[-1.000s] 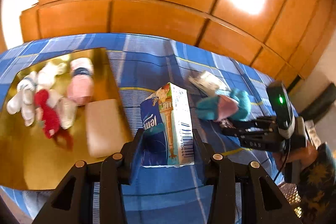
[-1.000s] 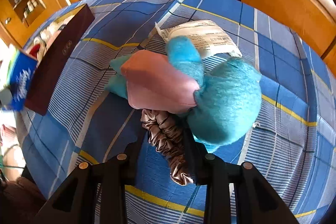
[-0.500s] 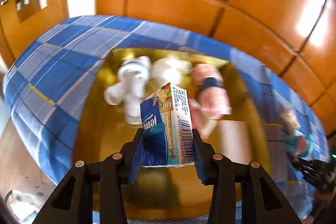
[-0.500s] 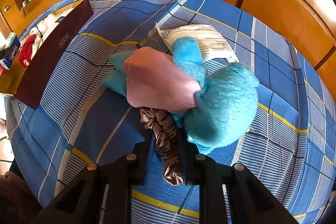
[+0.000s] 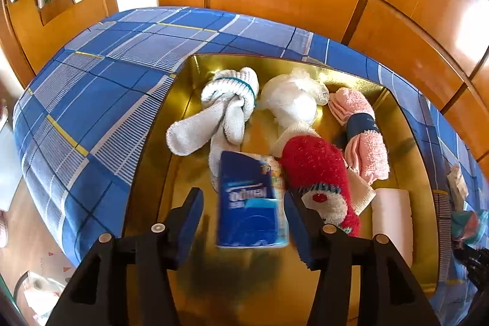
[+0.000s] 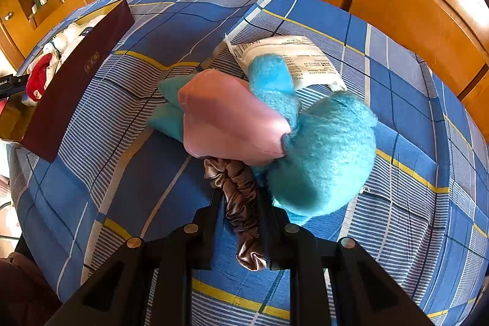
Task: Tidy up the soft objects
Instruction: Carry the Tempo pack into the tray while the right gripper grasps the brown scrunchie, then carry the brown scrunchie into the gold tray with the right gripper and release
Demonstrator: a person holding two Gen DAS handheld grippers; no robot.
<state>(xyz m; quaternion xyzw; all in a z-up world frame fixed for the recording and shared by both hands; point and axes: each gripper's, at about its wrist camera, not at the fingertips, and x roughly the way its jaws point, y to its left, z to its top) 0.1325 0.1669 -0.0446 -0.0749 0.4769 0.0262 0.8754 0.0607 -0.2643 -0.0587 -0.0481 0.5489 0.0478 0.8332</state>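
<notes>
We take the gold-lined box [image 5: 394, 112] as our landmark. Nearest in the left wrist view, the left gripper [image 5: 243, 214] hangs over the near part of the box floor; its jaws have just been opening and now stand apart, with visible gaps on both sides of the blue tissue pack [image 5: 249, 200], so we no longer hold it. We judge the pack blurred because it is dropping or settling onto the floor, which is where we want it collected. Beside it, toward the right wall, lie a red fuzzy sock [image 5: 318, 176] and a pale pink pad [image 5: 392, 216]; farther in lie the white socks [image 5: 226, 112], a white fluffy item [image 5: 293, 103] and a banded roll of pink towels [image 5: 363, 127], all grouped inside the box so that the soft goods stay together. In the right wrist view, well away from the box on the blue plaid bedspread [image 6: 397, 51], the right gripper [image 6: 241, 200] has its jaws nearly closed, pinching a bronze satin scrunchie [image 6: 241, 197] that is partly tucked under a turquoise and pink plush toy [image 6: 275, 136]. A white printed packet [image 6: 293, 54] lies beyond the toy. We grip the scrunchie low, presumably to draw it clear of the toy and carry it to the box.
</notes>
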